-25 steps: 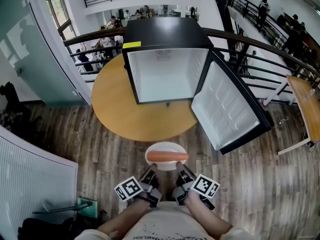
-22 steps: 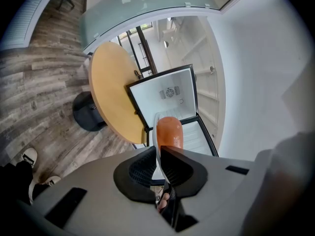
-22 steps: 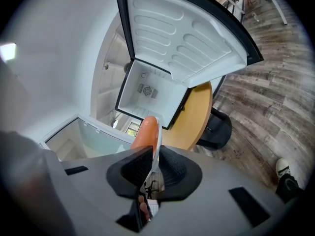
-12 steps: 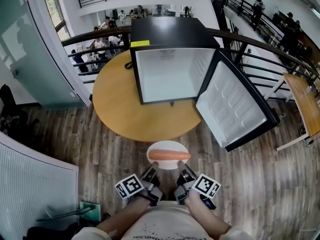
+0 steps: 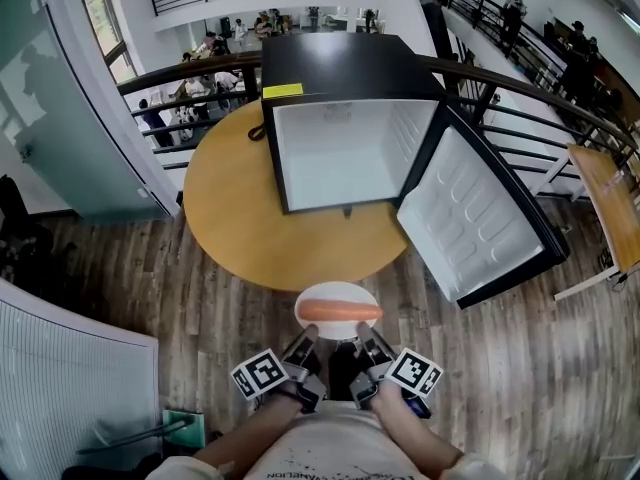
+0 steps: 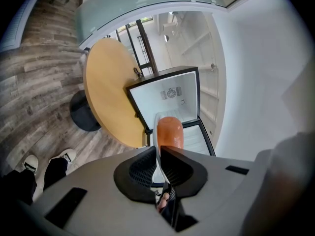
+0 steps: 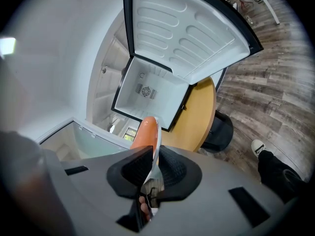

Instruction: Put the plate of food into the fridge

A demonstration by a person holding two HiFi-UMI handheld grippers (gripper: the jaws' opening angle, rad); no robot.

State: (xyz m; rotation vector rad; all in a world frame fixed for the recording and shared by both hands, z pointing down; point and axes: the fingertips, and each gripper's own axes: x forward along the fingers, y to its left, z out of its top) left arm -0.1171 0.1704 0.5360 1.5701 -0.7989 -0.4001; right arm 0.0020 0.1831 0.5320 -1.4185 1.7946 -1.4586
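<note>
A white plate (image 5: 312, 299) with a long orange sausage (image 5: 338, 312) on it hangs over the wooden floor, short of the round table. My left gripper (image 5: 306, 342) is shut on the plate's near left rim and my right gripper (image 5: 366, 342) is shut on its near right rim. In the left gripper view the plate's edge (image 6: 157, 136) runs between the jaws with the sausage (image 6: 170, 132) beyond. The right gripper view shows the sausage (image 7: 145, 132) the same way. The black mini fridge (image 5: 345, 68) stands on the table with its white inside (image 5: 345, 158) bare and its door (image 5: 478, 218) swung open to the right.
The round wooden table (image 5: 230, 208) carries the fridge and has a black base (image 6: 83, 112) on the floor. A curved railing (image 5: 520, 88) runs behind it. A glass wall (image 5: 70, 98) stands at left, a white panel (image 5: 60, 368) at near left, a second table (image 5: 610, 203) at right.
The view has crept a little closer to the table and fridge. The plate stays held in both grippers in the same way.
</note>
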